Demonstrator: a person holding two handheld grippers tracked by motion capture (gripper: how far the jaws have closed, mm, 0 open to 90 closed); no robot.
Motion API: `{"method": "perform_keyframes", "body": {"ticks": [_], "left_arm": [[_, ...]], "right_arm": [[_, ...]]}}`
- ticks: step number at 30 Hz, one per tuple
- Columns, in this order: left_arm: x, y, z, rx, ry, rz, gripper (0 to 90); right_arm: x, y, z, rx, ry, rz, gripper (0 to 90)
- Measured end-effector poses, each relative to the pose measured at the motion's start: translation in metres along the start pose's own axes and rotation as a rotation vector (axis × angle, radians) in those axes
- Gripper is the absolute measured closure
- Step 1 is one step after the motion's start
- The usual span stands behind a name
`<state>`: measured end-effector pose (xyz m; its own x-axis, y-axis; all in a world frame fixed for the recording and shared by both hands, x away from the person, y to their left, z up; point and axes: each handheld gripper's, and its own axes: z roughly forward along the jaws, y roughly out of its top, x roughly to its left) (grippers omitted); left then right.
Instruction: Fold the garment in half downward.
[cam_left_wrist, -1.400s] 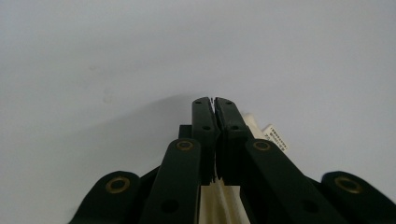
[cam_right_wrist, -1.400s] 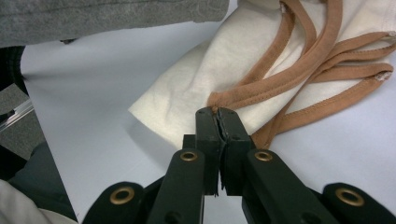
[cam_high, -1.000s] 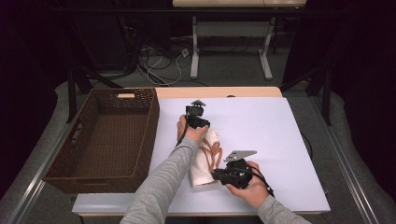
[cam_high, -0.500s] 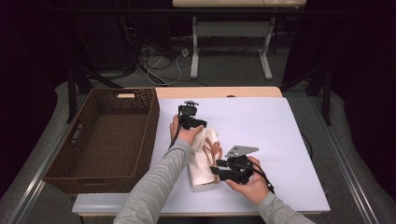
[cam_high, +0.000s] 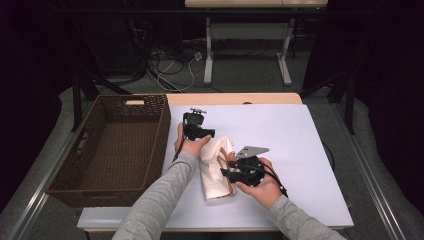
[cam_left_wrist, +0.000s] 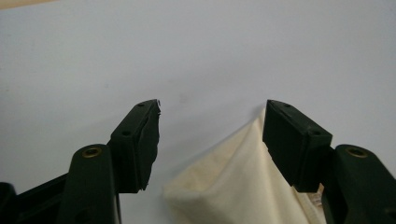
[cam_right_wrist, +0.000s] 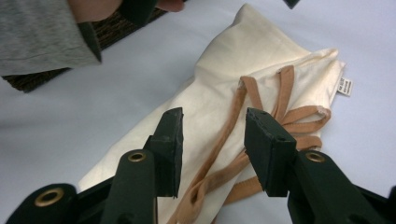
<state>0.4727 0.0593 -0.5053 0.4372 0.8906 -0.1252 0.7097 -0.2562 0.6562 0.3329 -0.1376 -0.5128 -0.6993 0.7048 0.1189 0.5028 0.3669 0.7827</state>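
Note:
A cream cloth bag with tan straps lies folded on the white table. My left gripper hovers at the bag's far left corner. Seen in the left gripper view, it is open, and the cloth rises between the jaws close to the right one. My right gripper is at the bag's right side. It stands open just above the bag and its straps, gripping nothing.
A dark wicker basket stands at the table's left, close to the left hand; its rim and a grey sleeve appear in the right gripper view. A small label hangs from the bag's edge. The table's right half is bare.
The left gripper has drifted a little left toward the basket. The right gripper has edged up and left over the bag. The bag has stayed in place.

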Motion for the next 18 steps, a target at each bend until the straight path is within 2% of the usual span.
{"method": "perform_keyframes", "body": {"ticks": [3,9,15,18], "left_arm": [[0.006,-0.003,-0.003,-0.002,-0.022,-0.038,32.5],[0.015,-0.009,-0.008,-0.001,-0.036,-0.053,29.1],[0.02,-0.017,-0.008,0.016,-0.028,-0.055,27.6],[0.021,-0.021,-0.007,0.013,-0.021,-0.057,26.0]], "right_arm": [[-0.002,0.004,0.004,-0.005,-0.01,-0.002,57.4],[-0.005,0.011,0.011,-0.002,-0.02,0.012,57.5],[-0.007,0.014,0.023,0.002,-0.043,0.004,57.6],[-0.008,0.015,0.027,0.024,-0.056,-0.001,57.6]]}}
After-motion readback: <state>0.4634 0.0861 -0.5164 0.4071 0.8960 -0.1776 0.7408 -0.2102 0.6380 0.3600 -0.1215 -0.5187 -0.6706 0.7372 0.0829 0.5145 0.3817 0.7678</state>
